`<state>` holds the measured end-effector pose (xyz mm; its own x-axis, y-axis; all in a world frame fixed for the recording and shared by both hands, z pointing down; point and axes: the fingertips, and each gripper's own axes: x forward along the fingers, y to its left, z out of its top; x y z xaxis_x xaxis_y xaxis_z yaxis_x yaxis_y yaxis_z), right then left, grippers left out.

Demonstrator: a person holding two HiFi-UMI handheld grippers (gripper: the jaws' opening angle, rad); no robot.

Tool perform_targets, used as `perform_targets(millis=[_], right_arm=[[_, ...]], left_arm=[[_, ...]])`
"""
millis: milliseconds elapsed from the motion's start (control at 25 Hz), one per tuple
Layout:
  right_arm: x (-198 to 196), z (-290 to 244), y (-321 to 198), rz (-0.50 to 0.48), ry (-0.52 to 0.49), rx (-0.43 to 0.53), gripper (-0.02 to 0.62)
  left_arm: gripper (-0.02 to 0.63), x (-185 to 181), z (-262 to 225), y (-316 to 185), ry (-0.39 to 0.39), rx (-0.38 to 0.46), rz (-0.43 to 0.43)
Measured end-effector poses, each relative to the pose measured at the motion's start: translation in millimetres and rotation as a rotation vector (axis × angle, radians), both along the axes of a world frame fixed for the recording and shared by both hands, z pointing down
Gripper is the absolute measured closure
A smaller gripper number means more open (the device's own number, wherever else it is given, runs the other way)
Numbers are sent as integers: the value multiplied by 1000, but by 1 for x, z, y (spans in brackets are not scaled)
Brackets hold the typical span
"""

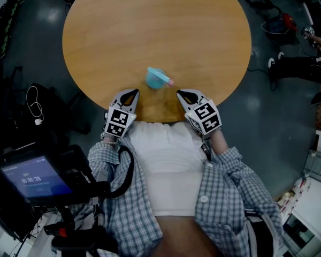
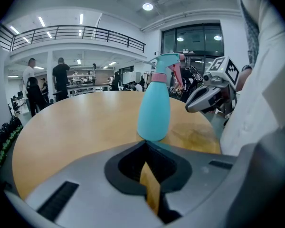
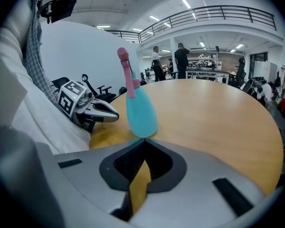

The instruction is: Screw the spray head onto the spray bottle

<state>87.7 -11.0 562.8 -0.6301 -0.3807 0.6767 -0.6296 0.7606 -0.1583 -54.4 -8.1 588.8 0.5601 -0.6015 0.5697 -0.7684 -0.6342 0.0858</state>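
Note:
A teal spray bottle (image 1: 155, 79) stands upright on the round wooden table (image 1: 123, 25), close to its near edge. Its spray head (image 2: 164, 63) sits on top, teal with a pink collar and pink trigger (image 3: 127, 70). My left gripper (image 1: 135, 93) rests at the table's near edge, left of the bottle (image 2: 154, 113), shut and empty. On the other side of the bottle (image 3: 140, 110), my right gripper (image 1: 179, 93) is also shut and holds nothing. Both point toward the bottle without touching it. From each gripper view the opposite gripper shows: the right one (image 2: 190, 107), the left one (image 3: 115, 116).
A phone on a mount (image 1: 35, 178) sits at the lower left beside me. Bags and cables lie on the dark floor around the table. A seated person's legs (image 1: 299, 63) are at the far right. Several people (image 3: 180, 58) stand in the hall beyond.

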Motion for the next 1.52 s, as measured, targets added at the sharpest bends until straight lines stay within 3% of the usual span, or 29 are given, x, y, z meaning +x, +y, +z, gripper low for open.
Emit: perform_targets(millis=[1520], right_arm=[[0, 2, 3, -20, 16, -4, 601]], left_arm=[[600, 2, 2, 1, -6, -9, 10]])
